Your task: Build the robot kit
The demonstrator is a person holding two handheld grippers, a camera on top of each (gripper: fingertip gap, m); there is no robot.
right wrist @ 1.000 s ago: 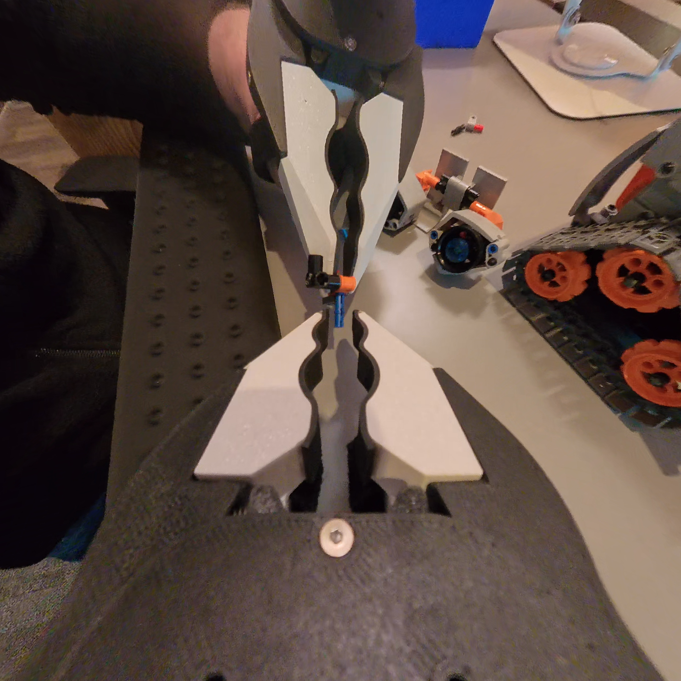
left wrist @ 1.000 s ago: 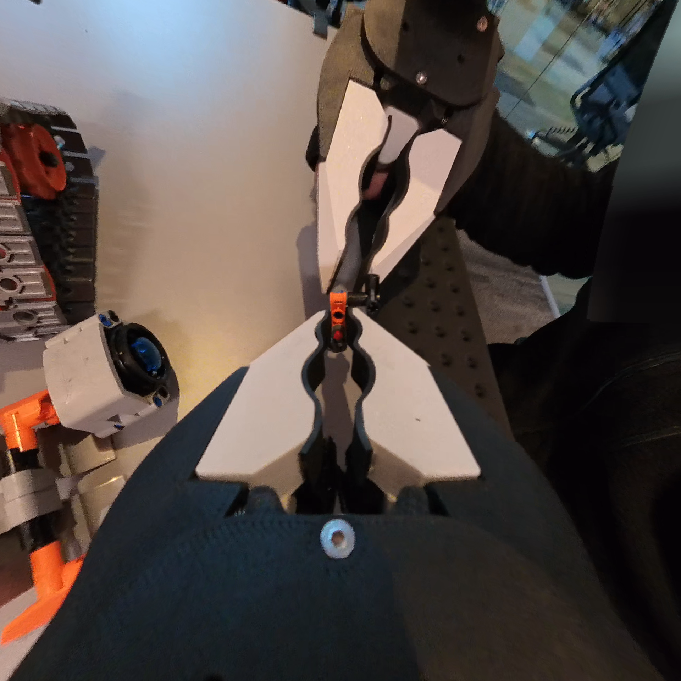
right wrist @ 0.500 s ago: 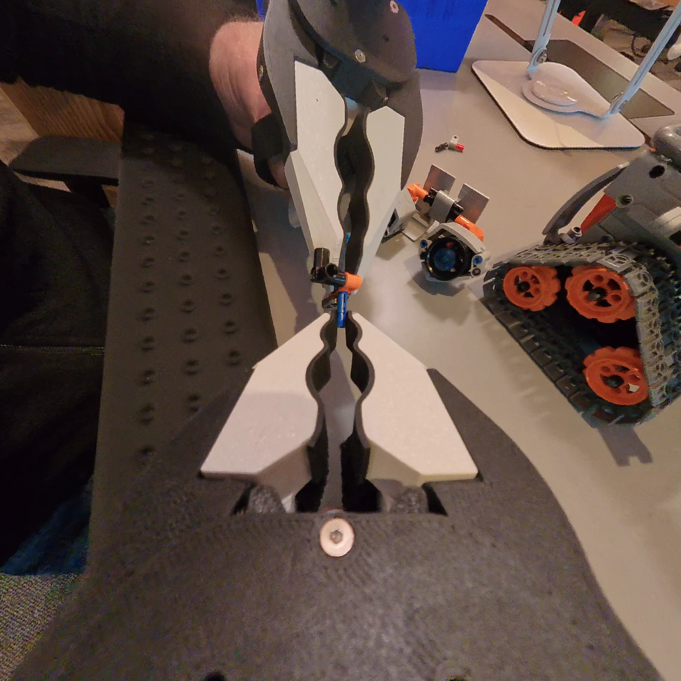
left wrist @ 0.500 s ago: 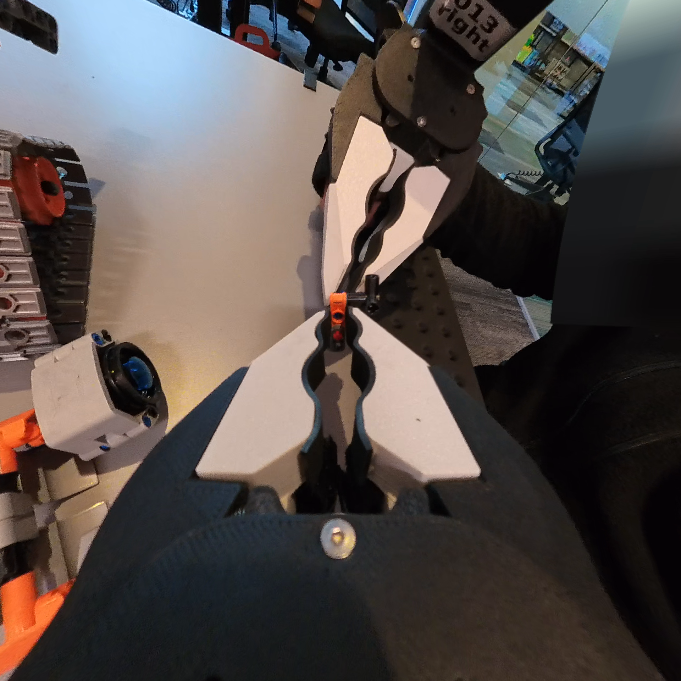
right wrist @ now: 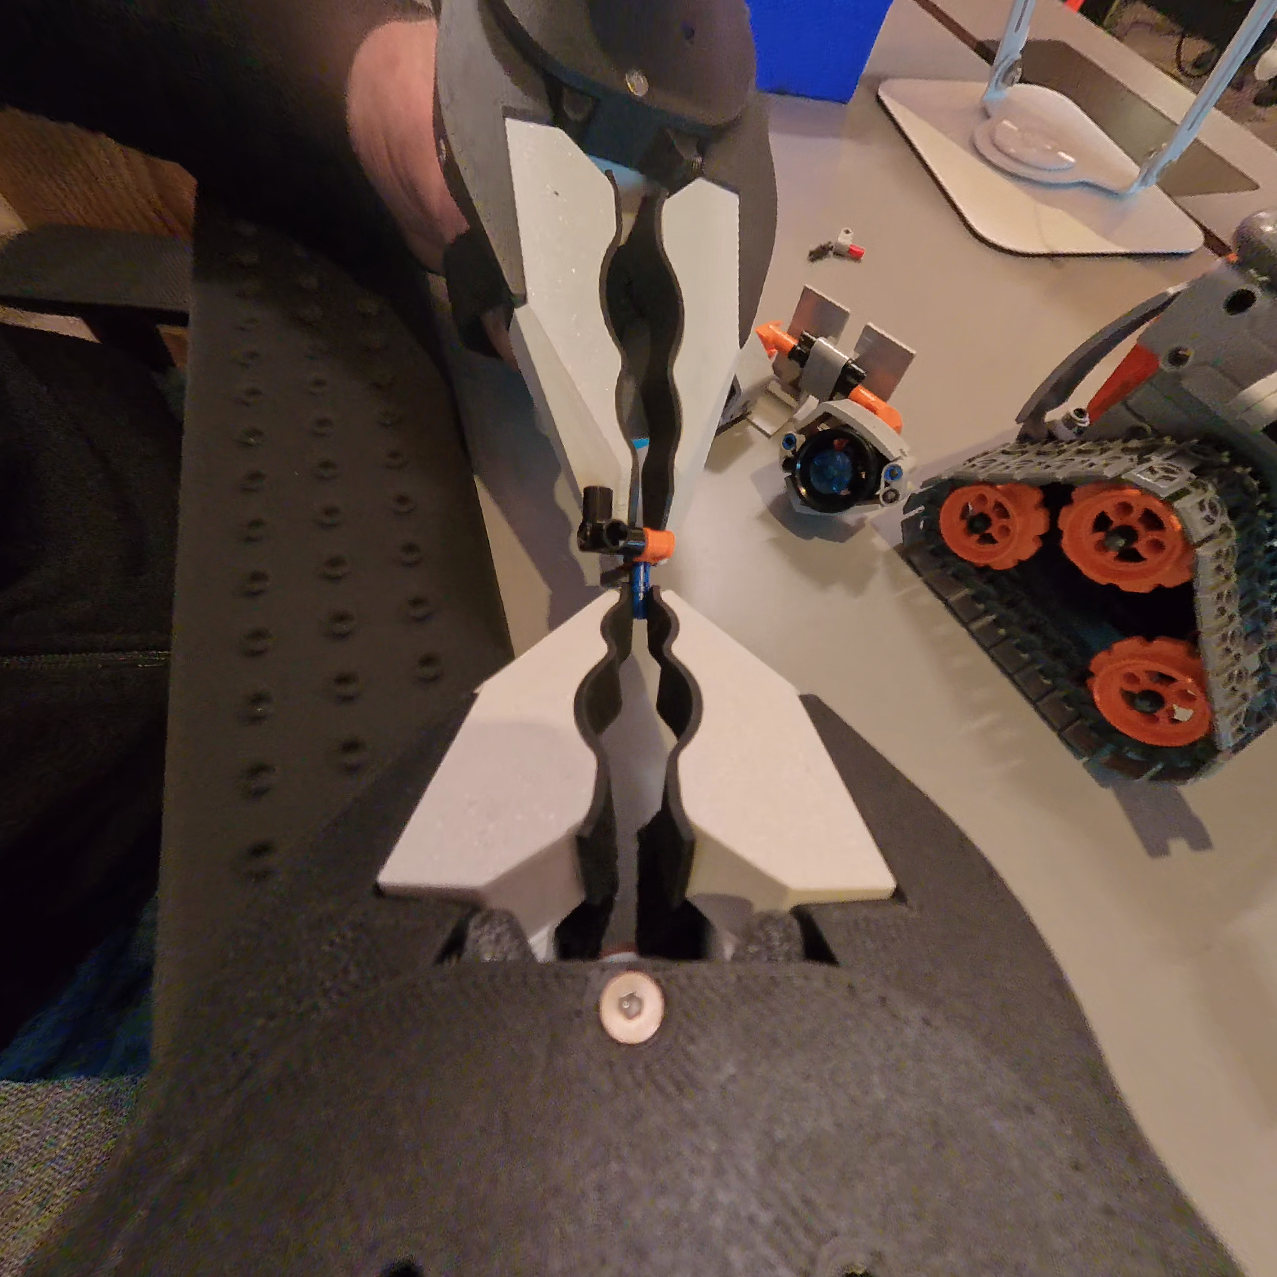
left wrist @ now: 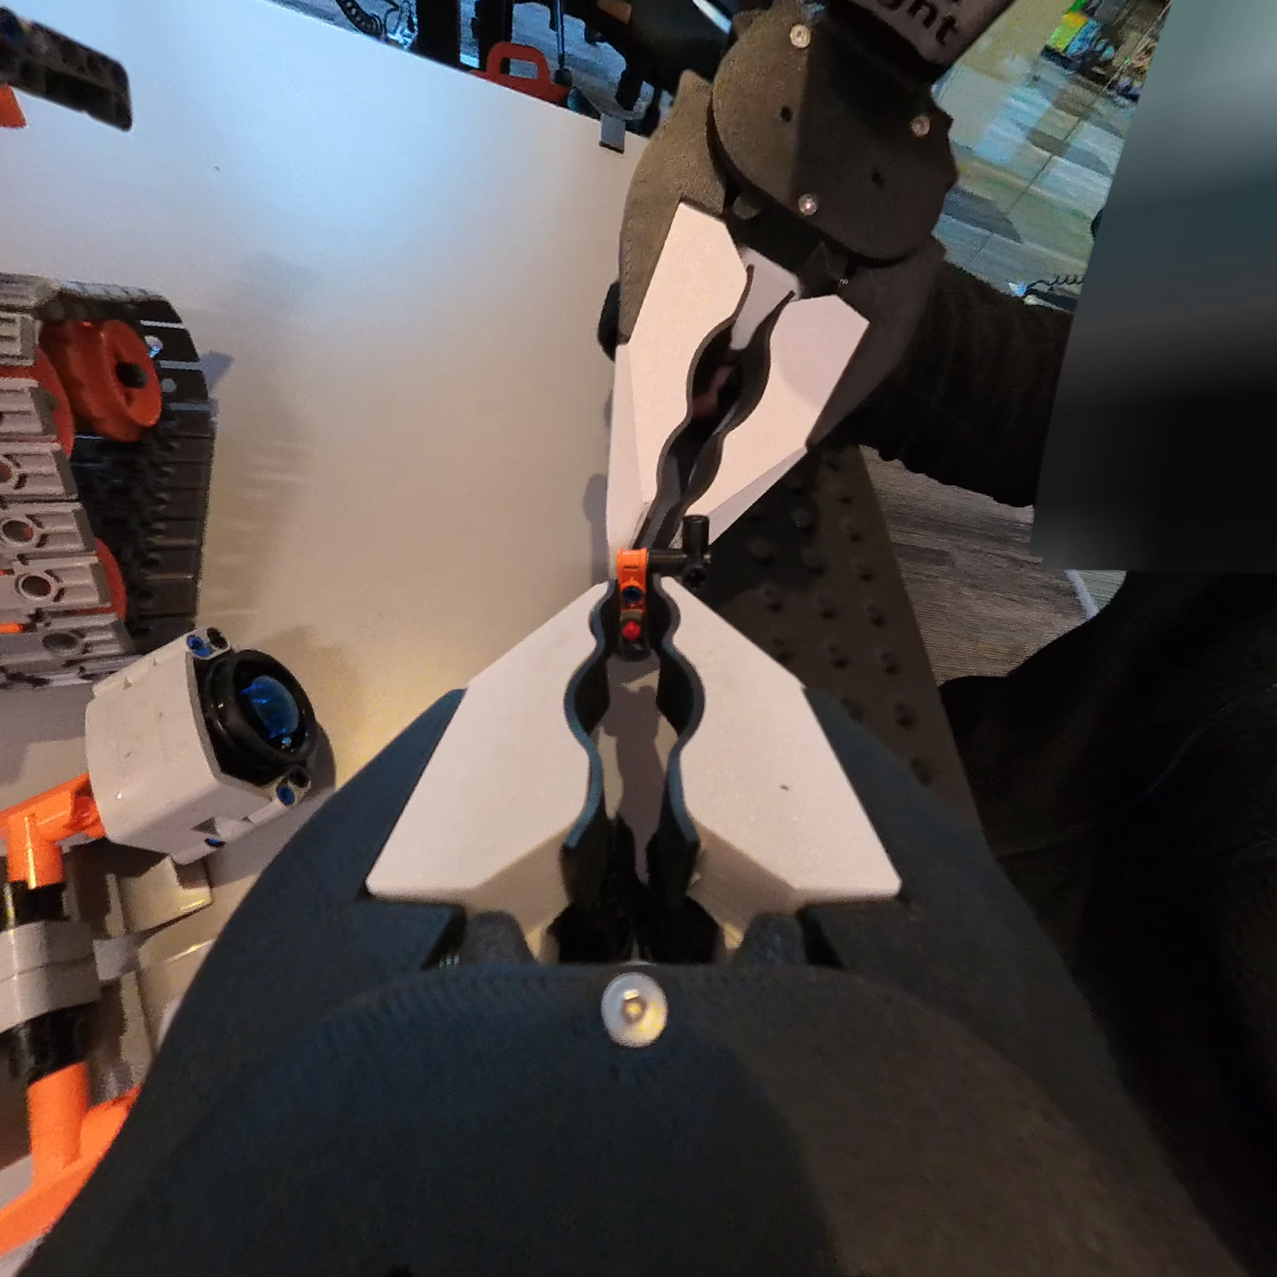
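The left gripper (left wrist: 632, 608) is clenched on a small orange connector piece (left wrist: 631, 563), which is pinched between its fingertips and from which a short black elbow piece (left wrist: 693, 549) sticks out to one side. The right gripper (right wrist: 639, 608) is closed around a thin blue pin (right wrist: 640, 587), gripped at the very tips of its fingers. In the right wrist view the blue pin is seen meeting the orange connector piece (right wrist: 655, 544) from below, so that the two grippers are brought tip to tip above the edge of a pale grey table (right wrist: 864, 691). Whether the pin is seated fully in the connector cannot be told.

A black perforated panel (right wrist: 311, 553) is seen beside the table, under the joined tips. On the table, near the left gripper, a grey block with a dark round blue lens (left wrist: 200, 746) is lying, fixed to orange and grey parts. Just beyond it a tracked toy vehicle (right wrist: 1105, 587) with orange wheels is standing. Farther off, a tiny white and red piece (right wrist: 846, 245) is lying alone, and a flat white stand base (right wrist: 1036, 180) is resting near the table's far edge.
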